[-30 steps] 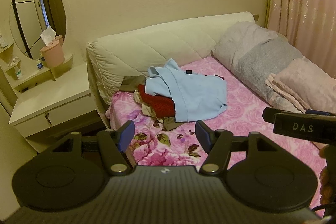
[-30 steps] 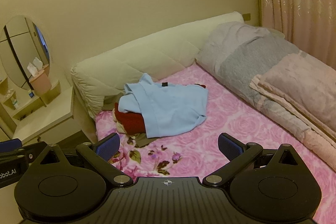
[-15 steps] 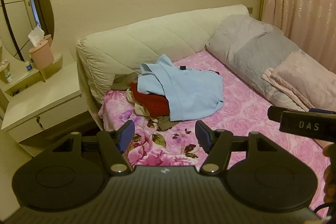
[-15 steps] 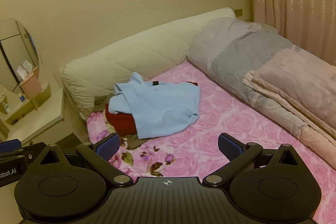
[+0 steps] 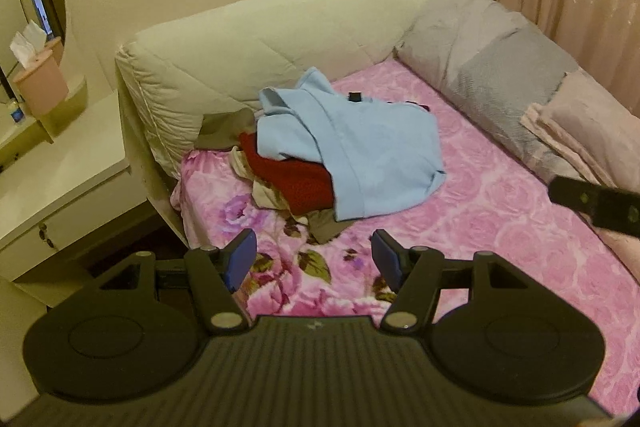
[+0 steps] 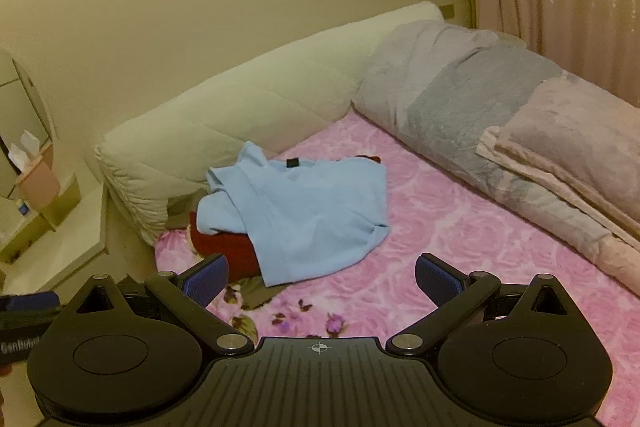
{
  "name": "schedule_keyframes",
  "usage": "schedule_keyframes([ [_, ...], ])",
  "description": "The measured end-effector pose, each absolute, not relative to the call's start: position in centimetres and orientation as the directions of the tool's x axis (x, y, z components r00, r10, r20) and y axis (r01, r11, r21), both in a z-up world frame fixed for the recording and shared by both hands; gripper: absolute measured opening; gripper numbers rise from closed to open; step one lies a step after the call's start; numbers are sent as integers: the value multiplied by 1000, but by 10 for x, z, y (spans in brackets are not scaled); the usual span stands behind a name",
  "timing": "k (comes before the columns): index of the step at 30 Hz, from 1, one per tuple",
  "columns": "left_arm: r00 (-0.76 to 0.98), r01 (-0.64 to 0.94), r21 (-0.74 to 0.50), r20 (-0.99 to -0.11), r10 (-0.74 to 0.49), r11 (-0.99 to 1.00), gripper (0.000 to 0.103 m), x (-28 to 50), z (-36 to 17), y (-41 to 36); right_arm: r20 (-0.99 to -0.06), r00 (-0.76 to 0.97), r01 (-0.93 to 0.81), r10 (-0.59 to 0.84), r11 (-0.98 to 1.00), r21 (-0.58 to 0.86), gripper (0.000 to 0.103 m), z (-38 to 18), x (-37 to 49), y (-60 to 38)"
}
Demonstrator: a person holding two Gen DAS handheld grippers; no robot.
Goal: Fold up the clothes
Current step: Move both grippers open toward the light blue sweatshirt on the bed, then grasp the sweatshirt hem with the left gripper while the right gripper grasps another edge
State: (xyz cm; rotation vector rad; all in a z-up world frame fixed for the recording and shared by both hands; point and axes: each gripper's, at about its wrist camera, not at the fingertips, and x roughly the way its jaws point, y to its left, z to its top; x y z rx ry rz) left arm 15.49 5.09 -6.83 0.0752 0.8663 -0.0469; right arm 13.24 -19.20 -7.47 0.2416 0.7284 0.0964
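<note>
Clothes heaped at the bed's (image 5: 500, 227) head end, against the padded headboard (image 5: 280, 39). Light blue shirt (image 5: 360, 151) on top, draped over a red garment (image 5: 296, 179). Left gripper (image 5: 314, 259) and right gripper (image 6: 320, 277) both spread wide, holding nothing, well short of the heap. Shirt looks soft, light, floppy; its near hem, probably, is the best hold.

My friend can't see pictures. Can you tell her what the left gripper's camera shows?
An open left gripper hovers over a pink flowery bed, empty, facing a messy pile of clothes with a light blue shirt on top. A cream headboard, pillows and white nightstand surround it.
</note>
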Motion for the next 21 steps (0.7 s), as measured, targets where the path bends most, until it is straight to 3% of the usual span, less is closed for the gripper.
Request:
schedule_keyframes([
  [21, 517, 152, -33, -849, -108, 988, 60, 356, -143, 118, -822, 557, 184, 121, 947, 264, 102, -174, 306, -151],
])
